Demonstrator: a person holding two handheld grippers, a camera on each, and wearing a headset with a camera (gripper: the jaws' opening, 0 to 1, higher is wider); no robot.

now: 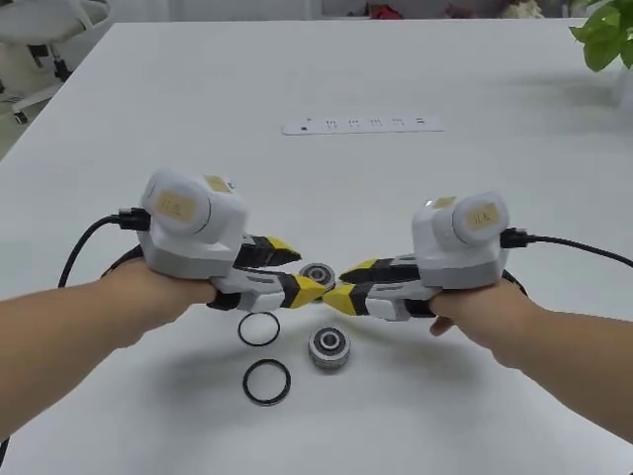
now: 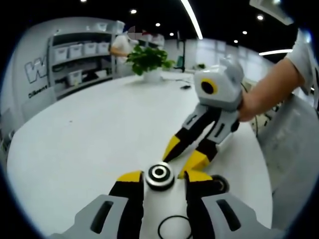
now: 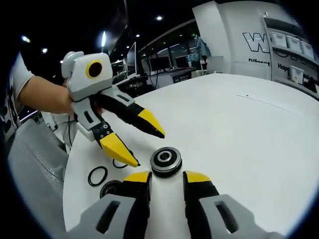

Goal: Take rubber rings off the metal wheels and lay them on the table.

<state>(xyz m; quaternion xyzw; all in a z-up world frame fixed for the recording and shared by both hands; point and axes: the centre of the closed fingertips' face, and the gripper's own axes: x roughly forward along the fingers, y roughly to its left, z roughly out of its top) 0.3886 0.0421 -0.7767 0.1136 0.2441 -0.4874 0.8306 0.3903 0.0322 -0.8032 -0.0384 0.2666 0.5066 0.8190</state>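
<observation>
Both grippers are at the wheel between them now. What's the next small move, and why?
Probably close the left gripper on the wheel: it sits between those open jaws, ungripped, with its dark rubber ring apparently on. The right gripper is open just beside it, ready to peel once it is held. Two loose rings already lie on the table.

2 rings (image 1: 239,330) L of wheel (image 1: 328,346).

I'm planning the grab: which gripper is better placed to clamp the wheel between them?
Left, probably. The wheel sits between the open jaw tips of the left gripper in its own view; the right gripper, also open, stops just short of it.
</observation>
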